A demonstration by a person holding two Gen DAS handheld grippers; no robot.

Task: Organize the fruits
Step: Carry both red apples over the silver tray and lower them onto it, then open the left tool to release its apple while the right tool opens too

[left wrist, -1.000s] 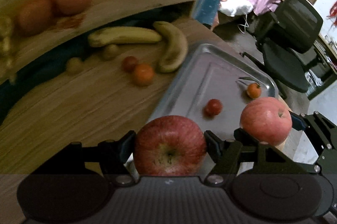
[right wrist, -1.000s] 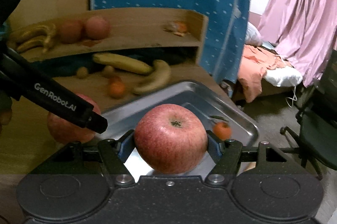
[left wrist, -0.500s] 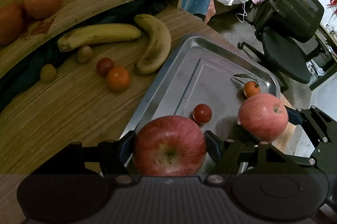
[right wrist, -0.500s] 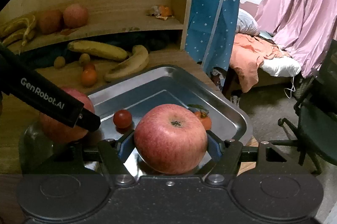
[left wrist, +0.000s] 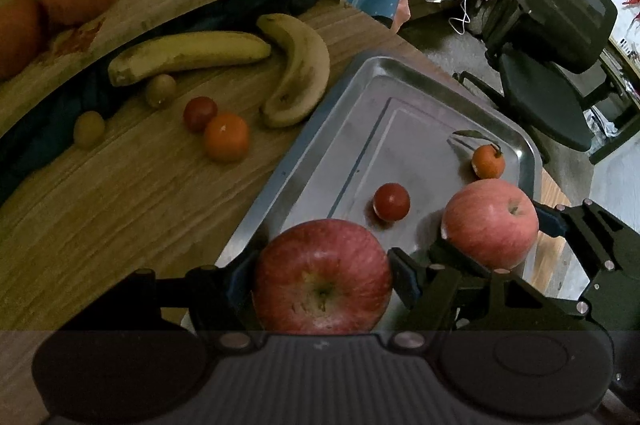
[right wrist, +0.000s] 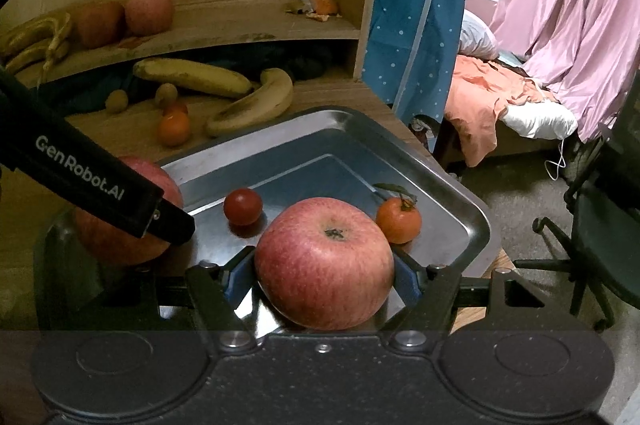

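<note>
My left gripper (left wrist: 322, 275) is shut on a dark red apple (left wrist: 322, 275) held over the near left corner of a metal tray (left wrist: 384, 85). My right gripper (right wrist: 324, 265) is shut on a paler red apple (right wrist: 324, 263) over the tray's (right wrist: 448, 181) near side. In the left wrist view that second apple (left wrist: 491, 223) shows at the right. A small tomato (left wrist: 391, 201) and a mandarin (left wrist: 488, 161) with a leaf lie in the tray.
On the wooden table lie two bananas (left wrist: 296, 73), a tomato (left wrist: 199, 113), an orange (left wrist: 226, 137) and two small brown fruits (left wrist: 160, 89). A shelf (right wrist: 224, 25) at the back holds two apples, bananas and peel. An office chair (left wrist: 552, 49) stands at right.
Both grippers, each with its apple, have dropped lower and come closer over the tray. The tray's tomato and mandarin now show more fully.
</note>
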